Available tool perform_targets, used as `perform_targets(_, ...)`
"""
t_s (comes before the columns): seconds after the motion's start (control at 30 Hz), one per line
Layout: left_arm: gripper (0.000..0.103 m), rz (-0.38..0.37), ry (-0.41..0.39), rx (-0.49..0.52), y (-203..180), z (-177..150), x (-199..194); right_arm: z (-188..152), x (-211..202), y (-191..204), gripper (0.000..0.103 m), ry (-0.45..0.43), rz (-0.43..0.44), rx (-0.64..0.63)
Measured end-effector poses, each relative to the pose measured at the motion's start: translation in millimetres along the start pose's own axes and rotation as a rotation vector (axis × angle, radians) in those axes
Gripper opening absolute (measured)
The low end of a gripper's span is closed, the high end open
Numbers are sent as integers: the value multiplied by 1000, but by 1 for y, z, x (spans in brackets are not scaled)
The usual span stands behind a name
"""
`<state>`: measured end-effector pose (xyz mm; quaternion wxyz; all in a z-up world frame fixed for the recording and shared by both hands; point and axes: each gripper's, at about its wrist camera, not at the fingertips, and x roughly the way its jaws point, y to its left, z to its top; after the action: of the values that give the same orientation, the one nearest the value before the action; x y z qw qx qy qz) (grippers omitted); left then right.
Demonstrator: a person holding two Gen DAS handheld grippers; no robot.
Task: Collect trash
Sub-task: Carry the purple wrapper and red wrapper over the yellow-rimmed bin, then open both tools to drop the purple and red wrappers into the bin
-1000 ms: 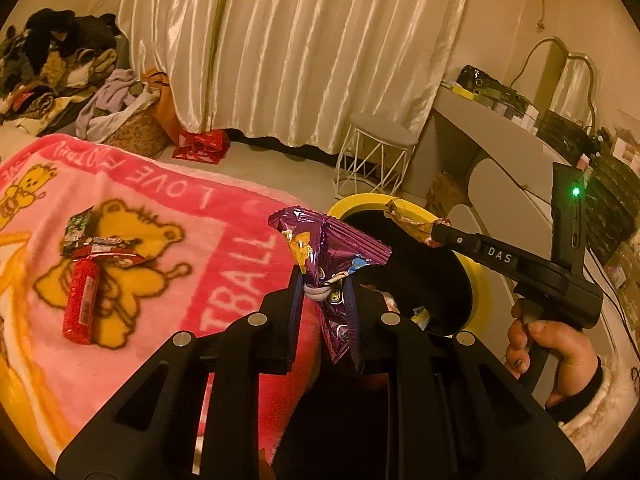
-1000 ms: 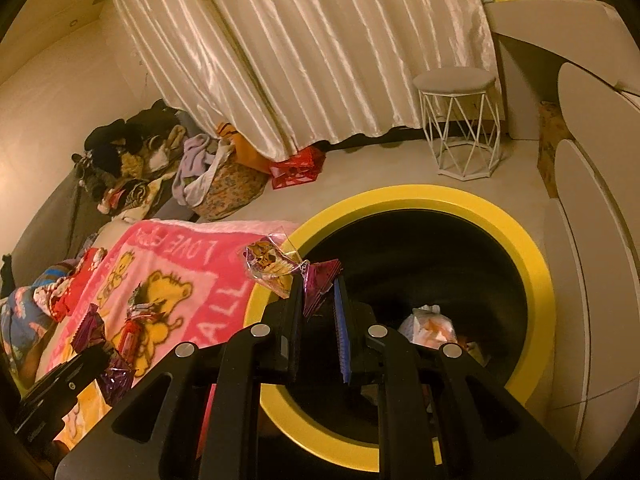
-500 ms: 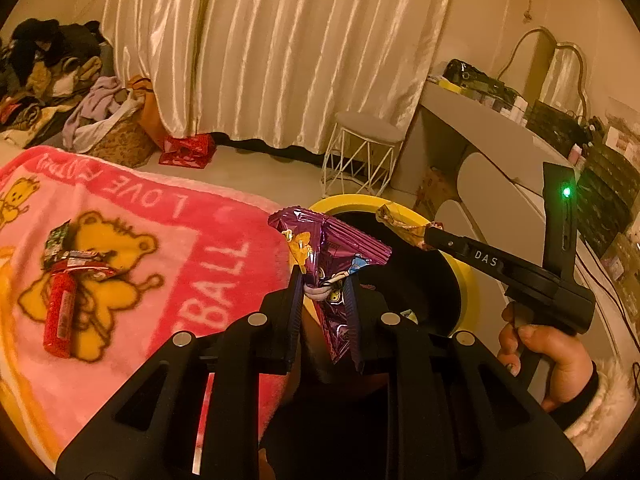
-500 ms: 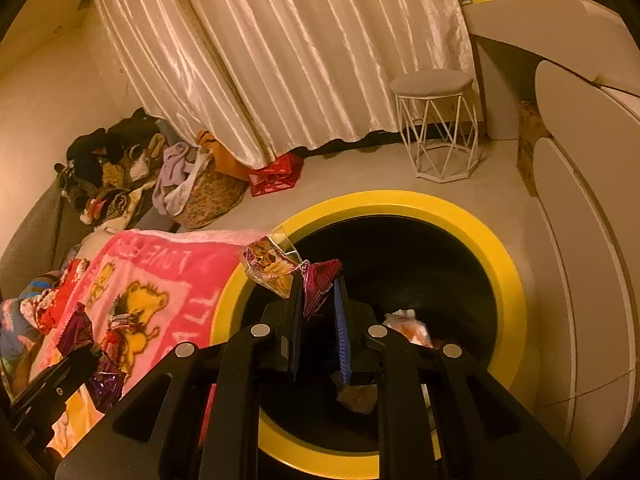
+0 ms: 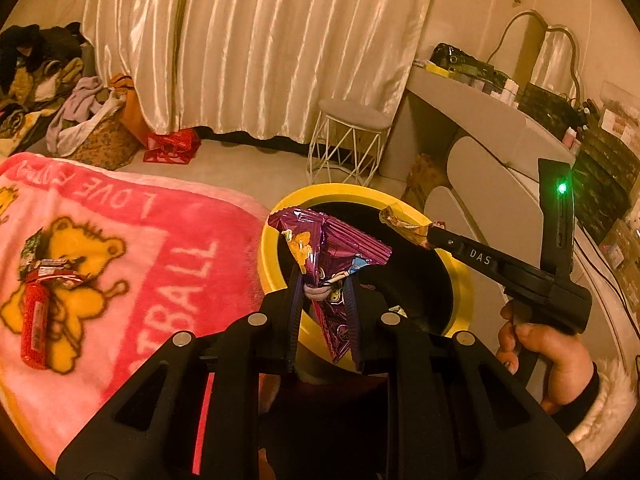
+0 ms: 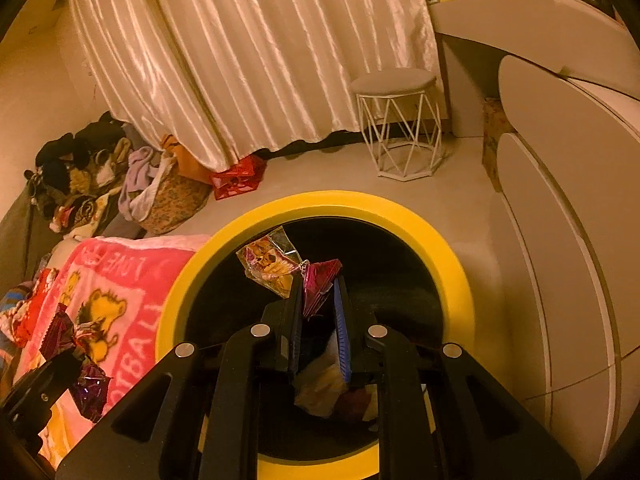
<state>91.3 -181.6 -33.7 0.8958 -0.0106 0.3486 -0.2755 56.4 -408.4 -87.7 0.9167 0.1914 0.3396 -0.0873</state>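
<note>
— Over the round black bin with the thick yellow rim, what is each hand carrying?

— Left gripper is clenched on a crumpled purple foil snack wrapper, which sticks up above the fingertips and hangs down between them. Right gripper is clamped on a smaller crinkled wrapper, magenta foil with a yellow-printed clear flap fanning out to its left.

— Where do they sit against the bin?

— From the right wrist view, its wrapper hangs inside the rim's outline, over the dark opening, with pale trash already lying at the bottom. From the left wrist view, the purple wrapper is at the bin's near-left edge, close to where the pink fleece blanket with a yellow bear print meets the rim. Whether it is fully over the opening I cannot tell.

— So which step is this?

— I'd judge it the drop-off: both pieces carried to the bin, neither let go yet.

— And next?

— Probably the right jaws only need to part. The left should first come a little further over the hole, or the foil could land on the rim or blanket.

— Anything left afterwards?

— Yes. A red cylindrical packet and some small wrappers lie on the bear print, well apart from the bin.
</note>
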Motion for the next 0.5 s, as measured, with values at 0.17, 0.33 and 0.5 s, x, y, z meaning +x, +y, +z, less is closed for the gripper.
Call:
perform_targets(0.17,15,-13,23,11,-4,1,14,2,4,-11,15,6,-10,22)
perform_targets(0.33,15,-53,59,14,-9,3,35,2,7,-20,16,17,-11,40)
perform_targets(0.5,15,-89,114,-15,-7,5,60,3,9,-27,17,26,4,62)
